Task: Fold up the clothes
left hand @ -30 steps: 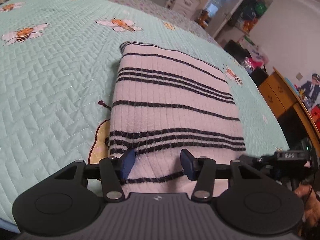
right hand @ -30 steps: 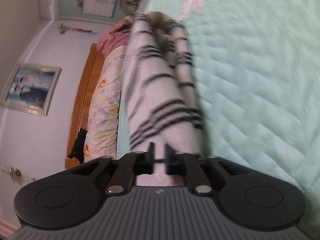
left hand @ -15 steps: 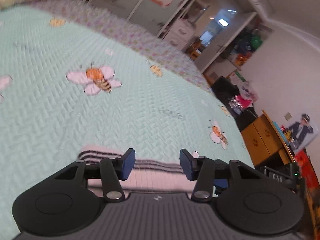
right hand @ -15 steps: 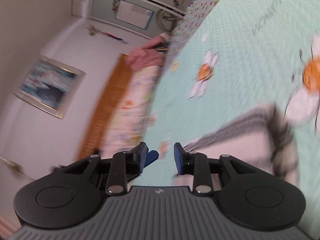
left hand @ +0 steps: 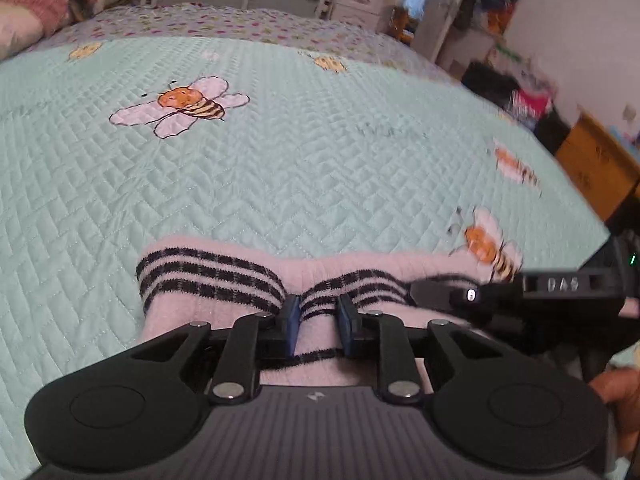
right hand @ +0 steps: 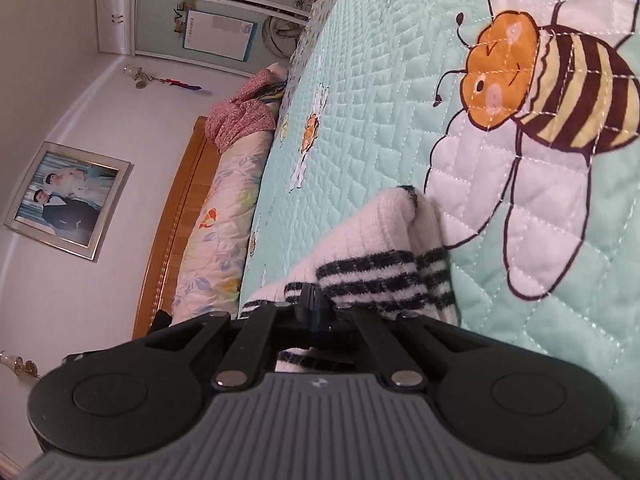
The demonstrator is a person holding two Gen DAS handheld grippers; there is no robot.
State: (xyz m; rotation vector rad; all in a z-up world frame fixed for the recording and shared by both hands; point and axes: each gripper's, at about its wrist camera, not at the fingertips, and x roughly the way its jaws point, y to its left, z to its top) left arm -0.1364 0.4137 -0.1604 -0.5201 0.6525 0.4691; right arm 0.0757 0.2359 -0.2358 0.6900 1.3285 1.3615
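Pink striped knit (left hand: 208, 280) lies folded on the mint quilt (left hand: 280, 160); your left gripper (left hand: 319, 322) has just been closing, its blue pads pinching a bunched fold between them. Your right gripper (right hand: 312, 306) has clamped fully on the knit's edge.

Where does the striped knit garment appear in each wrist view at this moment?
Left wrist: the striped knit garment lies bottom centre, a bunched fold pinched between the left tongs.
Right wrist: the same garment sits lower centre, rising toward the big bee; the right tongs are shut on its striped edge.
Shared landmark: the mint quilted bedspread with bee prints.
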